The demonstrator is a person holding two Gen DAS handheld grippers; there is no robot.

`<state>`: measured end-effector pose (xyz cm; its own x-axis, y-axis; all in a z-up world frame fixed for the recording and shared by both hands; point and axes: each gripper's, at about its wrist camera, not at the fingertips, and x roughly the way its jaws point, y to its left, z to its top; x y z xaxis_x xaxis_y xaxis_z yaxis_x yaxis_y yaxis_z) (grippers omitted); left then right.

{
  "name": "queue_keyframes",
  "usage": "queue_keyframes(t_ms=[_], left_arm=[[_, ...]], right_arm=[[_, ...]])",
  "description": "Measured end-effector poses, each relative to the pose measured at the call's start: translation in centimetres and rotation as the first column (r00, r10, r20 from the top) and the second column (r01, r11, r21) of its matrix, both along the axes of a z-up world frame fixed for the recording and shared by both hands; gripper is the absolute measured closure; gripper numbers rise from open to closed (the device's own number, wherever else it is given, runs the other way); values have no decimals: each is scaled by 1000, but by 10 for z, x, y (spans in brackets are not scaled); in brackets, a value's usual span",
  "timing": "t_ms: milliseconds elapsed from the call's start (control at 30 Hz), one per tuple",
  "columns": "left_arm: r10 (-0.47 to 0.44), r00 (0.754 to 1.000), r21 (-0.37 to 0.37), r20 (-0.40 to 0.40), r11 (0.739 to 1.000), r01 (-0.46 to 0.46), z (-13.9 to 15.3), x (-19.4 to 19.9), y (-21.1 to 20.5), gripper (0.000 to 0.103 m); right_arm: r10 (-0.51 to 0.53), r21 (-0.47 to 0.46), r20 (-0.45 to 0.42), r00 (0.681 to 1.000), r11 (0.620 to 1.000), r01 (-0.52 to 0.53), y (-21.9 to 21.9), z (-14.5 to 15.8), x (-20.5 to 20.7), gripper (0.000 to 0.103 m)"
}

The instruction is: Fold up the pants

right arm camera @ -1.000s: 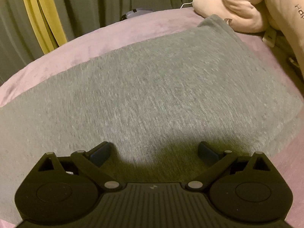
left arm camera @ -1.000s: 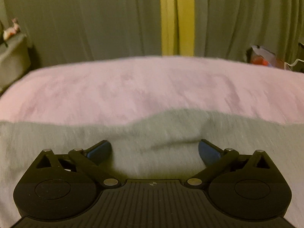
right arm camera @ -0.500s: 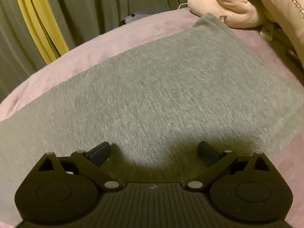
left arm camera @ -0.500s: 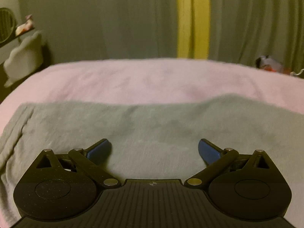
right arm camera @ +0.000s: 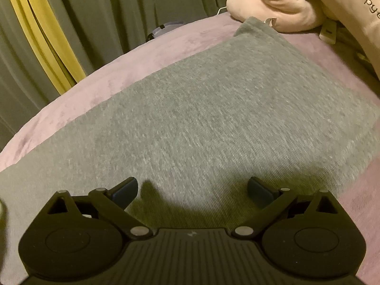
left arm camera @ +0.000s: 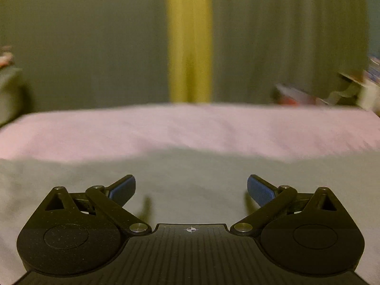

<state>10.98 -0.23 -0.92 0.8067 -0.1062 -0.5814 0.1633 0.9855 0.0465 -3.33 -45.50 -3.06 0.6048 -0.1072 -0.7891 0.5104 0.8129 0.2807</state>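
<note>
— Where do the grey pants (right arm camera: 201, 118) lie?
— Flat on the pink bedspread (right arm camera: 99, 83), one garment, its far corner just beside a pink plush toy (right arm camera: 273, 2); bare bedspread borders its far edge.

— And the tools?
— Two: the left gripper (left arm camera: 191, 187) and right gripper (right arm camera: 192, 190) hang over the pants, fingers spread wide, holding nothing. Green curtains (left arm camera: 83, 42) with one yellow strip (left arm camera: 188, 42) stand beyond the pants.
</note>
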Motion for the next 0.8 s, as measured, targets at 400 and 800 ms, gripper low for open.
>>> queue_keyframes(t_ms=[400,800], left_arm=[[170,980,151,-108,977,-152,-11,88,-54,0],[114,950,149,-290,986,-73,-15,-9,2,0]], right_arm=[[-31,10,32,999,999,31,-3,-3,1,4],[-82,32,53,995,996,80,-7,-4,1,4]])
